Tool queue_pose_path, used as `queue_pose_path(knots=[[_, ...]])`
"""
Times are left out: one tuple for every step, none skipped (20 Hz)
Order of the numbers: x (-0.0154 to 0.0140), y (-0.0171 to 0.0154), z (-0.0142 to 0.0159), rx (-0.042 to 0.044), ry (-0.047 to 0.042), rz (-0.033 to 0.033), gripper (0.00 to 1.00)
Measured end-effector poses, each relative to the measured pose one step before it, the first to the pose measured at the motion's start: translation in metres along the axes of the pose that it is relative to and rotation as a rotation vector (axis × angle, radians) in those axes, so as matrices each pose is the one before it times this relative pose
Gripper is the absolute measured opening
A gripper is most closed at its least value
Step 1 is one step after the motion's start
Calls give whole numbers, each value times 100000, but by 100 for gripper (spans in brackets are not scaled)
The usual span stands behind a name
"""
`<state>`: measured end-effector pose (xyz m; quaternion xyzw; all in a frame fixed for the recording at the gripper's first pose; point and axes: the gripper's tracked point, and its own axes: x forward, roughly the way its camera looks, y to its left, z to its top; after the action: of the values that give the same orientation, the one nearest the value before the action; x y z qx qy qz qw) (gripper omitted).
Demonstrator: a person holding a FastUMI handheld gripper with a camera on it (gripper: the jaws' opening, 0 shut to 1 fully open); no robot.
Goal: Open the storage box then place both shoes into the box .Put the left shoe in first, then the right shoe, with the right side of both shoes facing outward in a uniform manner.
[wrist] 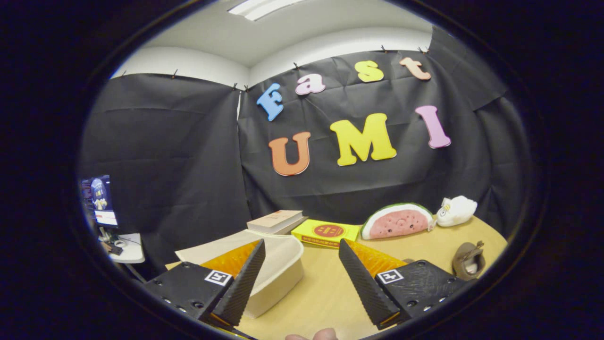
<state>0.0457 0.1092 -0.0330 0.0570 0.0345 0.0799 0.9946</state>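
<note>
The gripper (302, 269) is hovering above the light wooden table (325, 293), its fingers spread wide and gripping nothing. The cream plastic storage box (278, 269), lid closed, is lying partly behind the left finger. A brown shoe (468, 259) is resting beyond the right finger, near a watermelon-slice plush toy (397, 221) and a flat yellow box (325, 232).

Open, empty claw (302, 264) beside the storage box (278, 267).
</note>
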Motion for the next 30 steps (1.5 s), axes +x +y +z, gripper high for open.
queue_pose_path(knots=[[317, 457, -519, 1041, 534, 28, 95], [356, 478, -634, 1647, 1021, -35, 95], [420, 564, -926, 2493, 1572, 173, 95], [353, 708, -866, 2854, 1712, 476, 95], [510, 604, -793, 2435, 1493, 331, 96], [595, 577, -671, 1854, 1507, 449, 95], [555, 494, -644, 1620, 1206, 182, 95], [539, 309, -460, 1625, 757, -233, 96], [513, 241, -482, 2095, 858, -404, 95], [494, 170, -443, 1987, 1550, -525, 95], [584, 81, -581, 1712, 1907, -277, 95], [537, -23, -294, 1382, 2017, -685, 95], [377, -251, -371, 1789, 1736, -678, 95], [335, -199, -68, 2106, 748, -555, 96], [369, -270, -25, 1701, 526, -824, 95], [319, 2, -110, 1556, 546, 152, 95], [206, 270, -338, 1376, 482, 499, 95], [324, 209, -225, 1449, 784, 458, 95], [368, 268, -394, 1588, 986, 719, 95], [306, 78, -230, 1768, 999, 384, 95], [221, 66, -471, 1999, 968, 501, 95], [258, 61, -47, 2458, 179, 427, 96], [216, 15, -53, 2405, 389, 130, 96], [243, 56, -58, 1947, 923, 235, 95], [261, 3, -26, 2148, 926, 346, 95], [220, 134, -80, 2033, 1145, 540, 95], [86, 146, -129, 2088, 1072, 848, 95], [62, 295, -163, 2354, 1889, 1536, 95], [-88, 118, -84, 1561, 792, 423, 95], [-73, 28, 178, 1068, -39, 304, 94]])
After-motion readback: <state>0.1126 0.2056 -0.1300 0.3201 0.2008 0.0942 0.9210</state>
